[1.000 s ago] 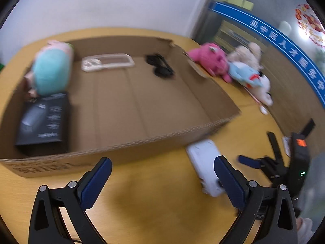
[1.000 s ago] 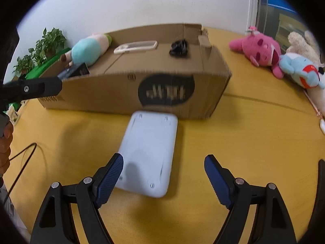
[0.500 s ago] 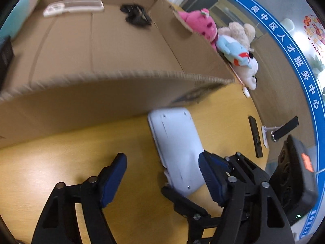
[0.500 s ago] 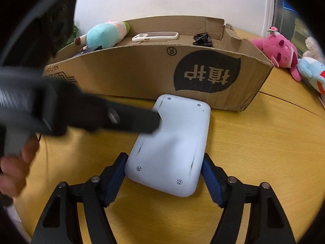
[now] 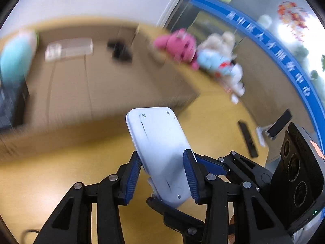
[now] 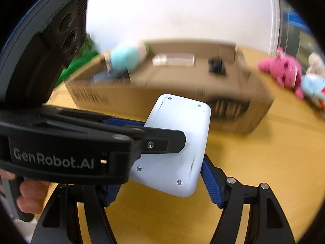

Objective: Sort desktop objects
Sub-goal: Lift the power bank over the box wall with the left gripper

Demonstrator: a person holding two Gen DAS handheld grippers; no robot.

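"GenRobot.AI" reads in pale letters along the side of the black left tongs (image 6: pixel 162 140), seen from the right wrist. The print on the brown cardboard box (image 6: pixel 233 109) and the blue wall band (image 5: pixel 280 55) is too blurred to read.

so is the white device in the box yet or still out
Still out. The white device is held above the table, short of the cardboard box, by the left gripper and right gripper.
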